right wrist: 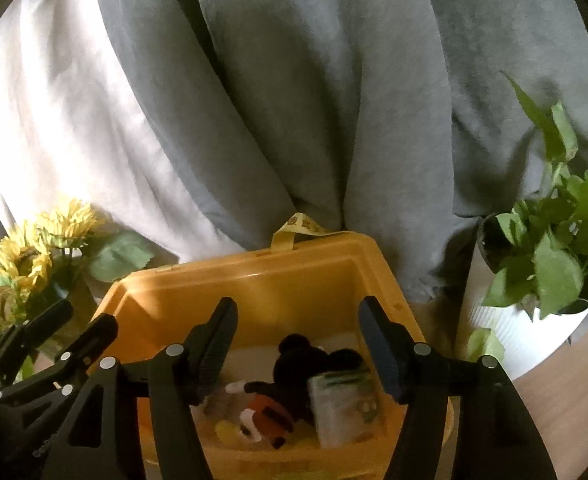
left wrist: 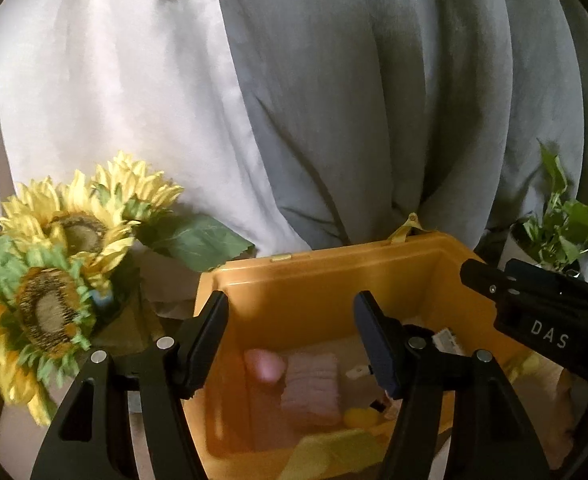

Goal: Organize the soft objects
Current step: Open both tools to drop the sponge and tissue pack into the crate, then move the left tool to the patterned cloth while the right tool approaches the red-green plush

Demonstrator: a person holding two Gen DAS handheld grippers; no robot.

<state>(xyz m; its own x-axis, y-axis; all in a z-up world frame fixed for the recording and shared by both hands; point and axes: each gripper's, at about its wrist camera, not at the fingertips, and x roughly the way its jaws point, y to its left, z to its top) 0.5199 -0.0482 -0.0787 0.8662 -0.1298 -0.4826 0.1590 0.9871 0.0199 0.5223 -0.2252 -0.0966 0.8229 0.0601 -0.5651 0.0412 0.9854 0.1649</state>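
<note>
Hovering above the open yellow plastic storage bin (left wrist: 333, 276), the left hand-held gripper (left wrist: 292, 332) has its jaws parted with nothing between them; the right hand-held gripper (right wrist: 297, 338) beside it is likewise released and empty. Inside the bin lie a pink ribbed knitted cloth (left wrist: 311, 390), a black plush mouse toy (right wrist: 294, 364) and a pale green packet (right wrist: 343, 408). Yellow fabric sunflowers (left wrist: 54, 264) stand left of the bin, a leafy green plant in a white ribbed pot (right wrist: 549, 264) right.

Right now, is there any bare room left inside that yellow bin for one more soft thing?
Some. The bin floor shows bare along its far wall, behind the black plush, and beside the pink cloth. The near right is crowded: plush against a green pack. Both grippers hover open above.
</note>
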